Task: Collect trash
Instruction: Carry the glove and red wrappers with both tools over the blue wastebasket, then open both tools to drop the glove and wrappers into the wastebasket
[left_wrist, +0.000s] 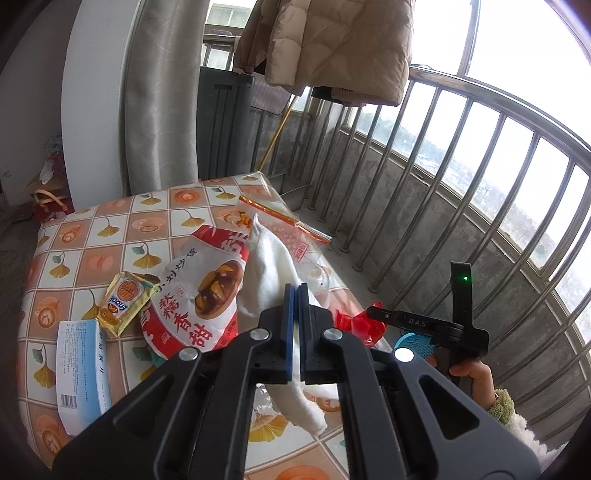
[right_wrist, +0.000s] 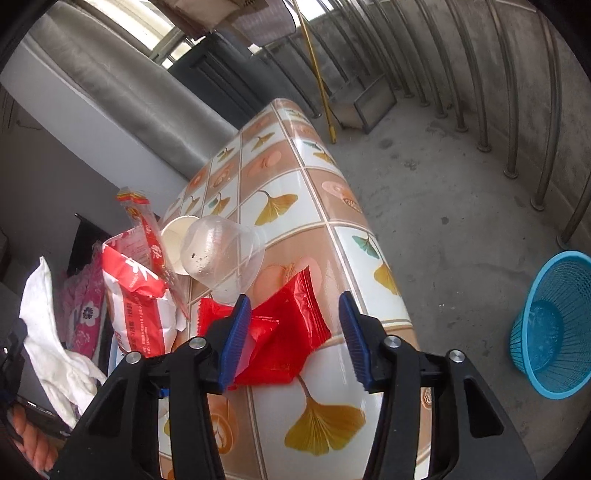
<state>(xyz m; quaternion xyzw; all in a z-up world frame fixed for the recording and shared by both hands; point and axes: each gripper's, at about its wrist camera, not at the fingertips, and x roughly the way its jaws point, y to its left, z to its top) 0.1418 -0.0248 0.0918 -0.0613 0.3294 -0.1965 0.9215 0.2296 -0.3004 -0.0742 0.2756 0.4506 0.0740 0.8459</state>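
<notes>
With my left gripper (left_wrist: 295, 310) clamped on the white cloth (left_wrist: 267, 266) and my right gripper's (right_wrist: 295, 332) jaws apart over the red wrapper (right_wrist: 284, 332) at the tabletop's (right_wrist: 332, 417) near right edge, I should lower squarely, pinch the wrapper's raised fold, then carry it to the blue basket (right_wrist: 554, 325).

glossy red wrapper (right_wrist: 280, 332), fluffy white cloth (left_wrist: 269, 273)
</notes>
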